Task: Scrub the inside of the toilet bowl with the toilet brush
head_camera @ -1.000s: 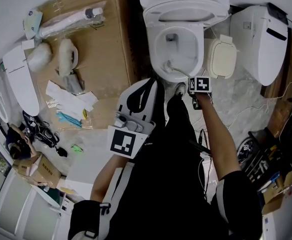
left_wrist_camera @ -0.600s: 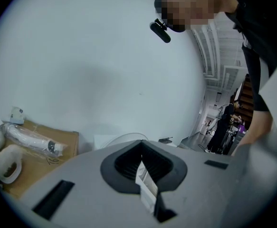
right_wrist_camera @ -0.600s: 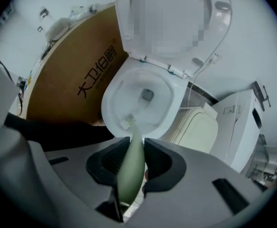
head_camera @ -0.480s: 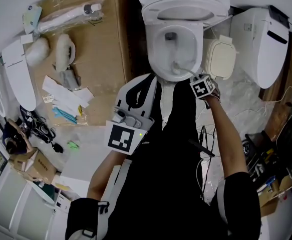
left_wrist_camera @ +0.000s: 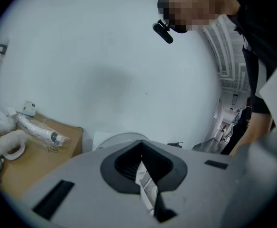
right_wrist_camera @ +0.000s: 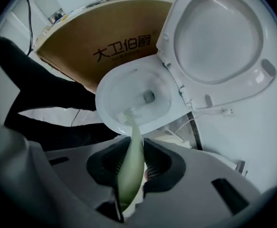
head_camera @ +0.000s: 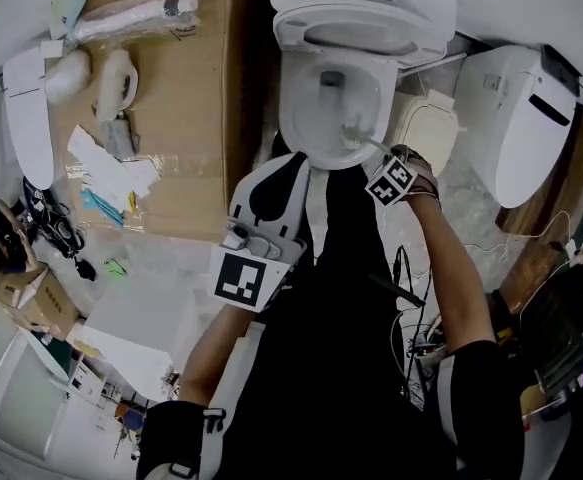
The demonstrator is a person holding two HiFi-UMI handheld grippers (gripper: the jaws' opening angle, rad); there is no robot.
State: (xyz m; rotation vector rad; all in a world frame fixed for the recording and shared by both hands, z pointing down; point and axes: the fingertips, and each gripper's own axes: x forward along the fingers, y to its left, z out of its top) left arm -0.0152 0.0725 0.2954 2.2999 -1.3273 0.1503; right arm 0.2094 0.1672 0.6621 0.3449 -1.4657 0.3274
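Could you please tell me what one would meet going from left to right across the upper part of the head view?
Long white lid → cardboard box → toilet bowl → cream-coloured lid → second white toilet.

pale green toilet brush (right_wrist_camera: 132, 151) tilts, bristles inside open white toilet bowl (right_wrist_camera: 107, 96).

Toilet bowl (head_camera: 289, 118) open above; cardboard box (head_camera: 186, 98) crowds left.

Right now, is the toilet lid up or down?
Up: the lid stands raised behind the bowl, whose inside shows.
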